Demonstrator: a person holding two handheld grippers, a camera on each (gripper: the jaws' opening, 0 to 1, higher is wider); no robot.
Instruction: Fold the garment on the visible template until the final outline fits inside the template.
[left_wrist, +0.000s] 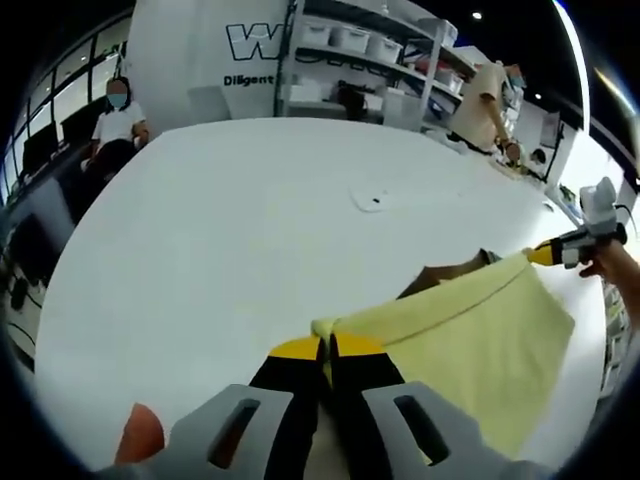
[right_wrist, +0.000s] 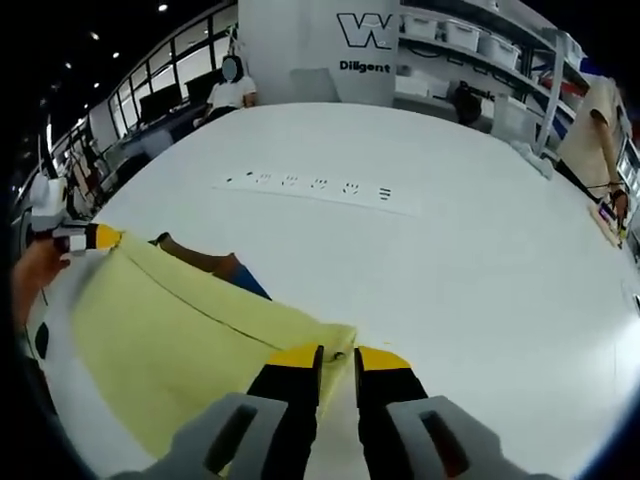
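A pale yellow garment hangs stretched above the white table, held by one corner in each gripper. My left gripper is shut on its near corner in the left gripper view. My right gripper pinches the far corner there, with a hand behind it. In the right gripper view, my right gripper grips the garment at its near corner, and my left gripper holds the far one. A brown piece with a blue edge peeks out behind the cloth; it also shows as a brown piece in the left gripper view.
A long white strip with small marks lies across the table. A small white tag lies mid-table. One person sits beyond the far edge, and another stands by the shelves.
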